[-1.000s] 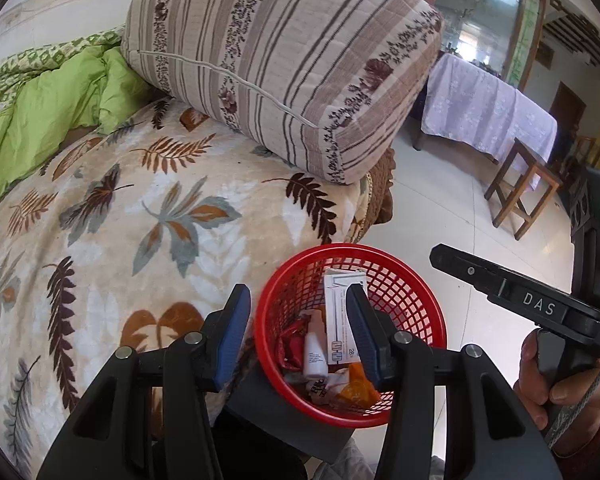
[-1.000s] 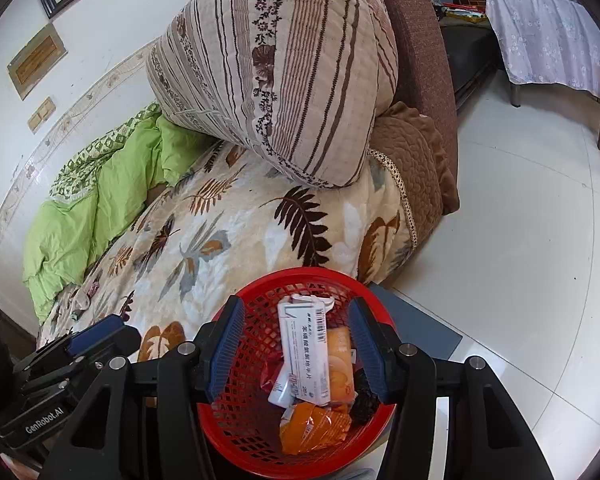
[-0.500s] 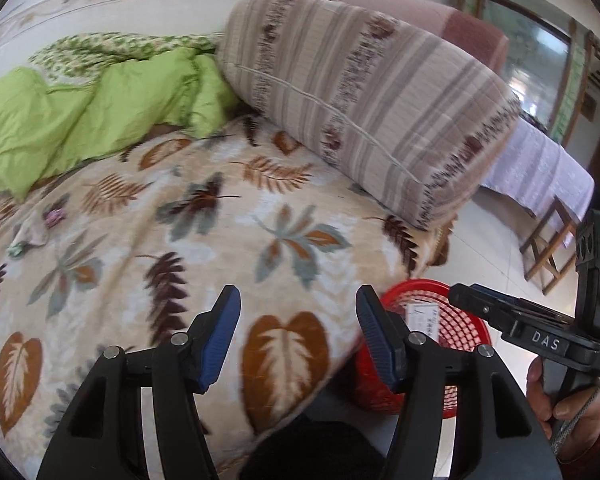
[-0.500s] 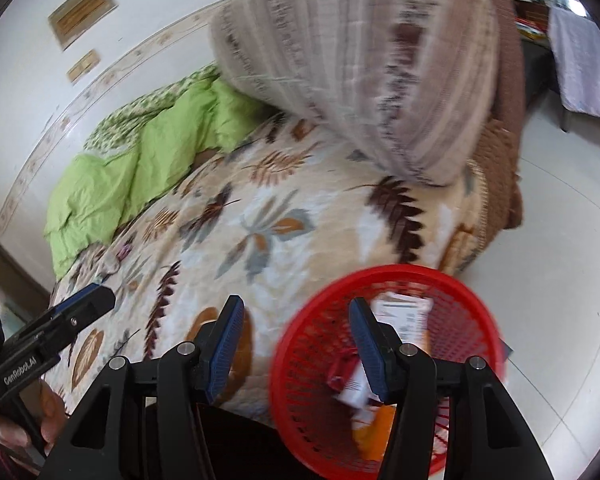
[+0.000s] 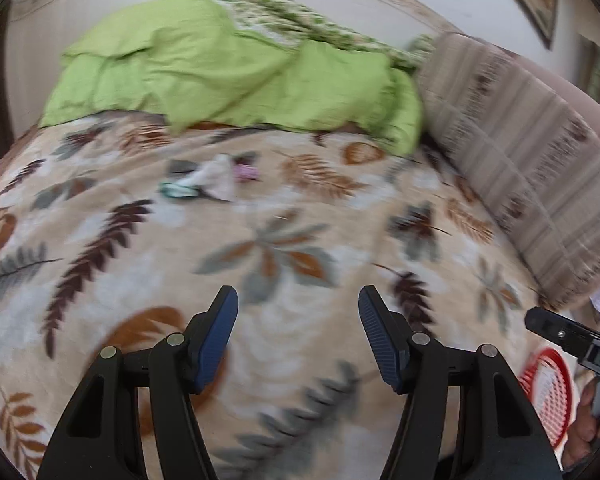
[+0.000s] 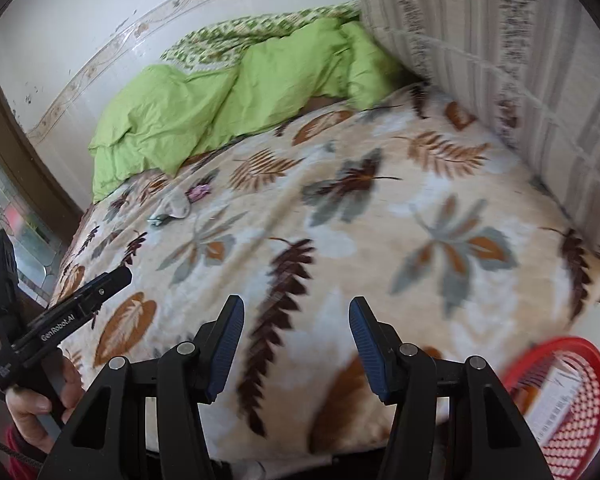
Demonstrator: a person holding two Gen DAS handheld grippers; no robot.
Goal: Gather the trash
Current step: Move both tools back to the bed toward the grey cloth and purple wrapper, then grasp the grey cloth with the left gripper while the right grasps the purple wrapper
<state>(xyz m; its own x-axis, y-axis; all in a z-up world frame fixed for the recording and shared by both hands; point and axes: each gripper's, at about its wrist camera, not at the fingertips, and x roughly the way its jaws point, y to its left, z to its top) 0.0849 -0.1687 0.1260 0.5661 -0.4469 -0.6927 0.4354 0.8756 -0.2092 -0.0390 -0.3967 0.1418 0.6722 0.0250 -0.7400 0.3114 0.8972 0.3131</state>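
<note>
Where writing can be read at all, it sits on the tools: the left hand-held gripper [image 5: 298, 336] shows "GenRobot.AI" in white along its black side in the right wrist view, and the right hand-held gripper [image 6: 296, 338] shows the letters "DAS" on its body at the edge of the left wrist view. A white carton [image 6: 558, 404] in the red basket [image 6: 580, 432] carries printed lines and a barcode, too blurred to read.

Both tools tilt down over the bed [image 5: 260, 240], whose blanket has a leaf pattern. The left one's blue pads are spreading apart with only blanket showing between them; the right one's pads stand apart, nothing in the gap. The left hand [image 6: 32, 408] wraps the handle, with a red cuff at the wrist; the fingers of the right hand [image 5: 584, 428] curl round the other handle.

The trash [image 5: 208, 180] lies far up the bed near the green quilt [image 5: 220, 68]: a crumpled whitish piece, a teal scrap beside it and a small pink bit just to its right. The basket sits low at the bed's near corner, well apart from those scraps. A striped pillow [image 6: 520, 48] leans at the right
</note>
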